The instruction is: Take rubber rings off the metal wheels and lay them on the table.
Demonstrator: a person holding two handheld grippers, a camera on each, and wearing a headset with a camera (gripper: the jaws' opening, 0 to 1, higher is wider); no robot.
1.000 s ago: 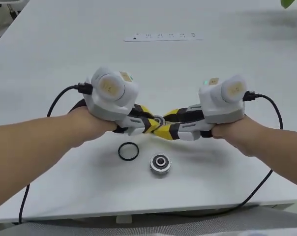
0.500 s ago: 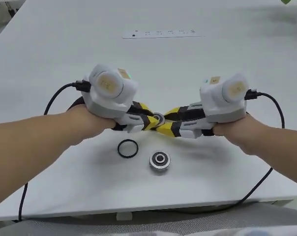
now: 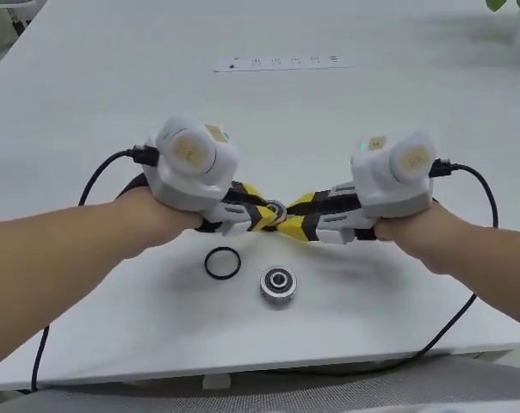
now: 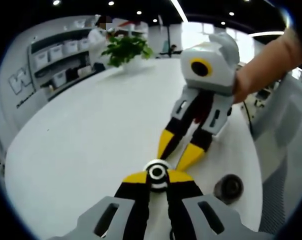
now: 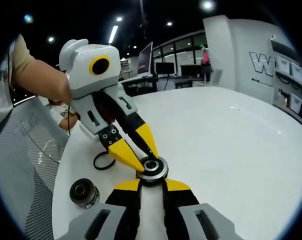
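Observation:
A small metal wheel with a black rubber ring round its rim hangs above the table between both grippers. My left gripper is shut on the wheel from the left. My right gripper comes from the right, its yellow tips pinching the near rim of the wheel. The right gripper also appears in the left gripper view, and the left gripper in the right gripper view. A loose rubber ring lies flat on the table below. A second wheel stands beside it.
The white table stretches far ahead, with a power strip at the back. Black cables trail from both grippers to the table's front edge. A potted plant stands at the far end.
Both grippers stay joined on the wheel in the same place. Only the head view has shifted slightly.

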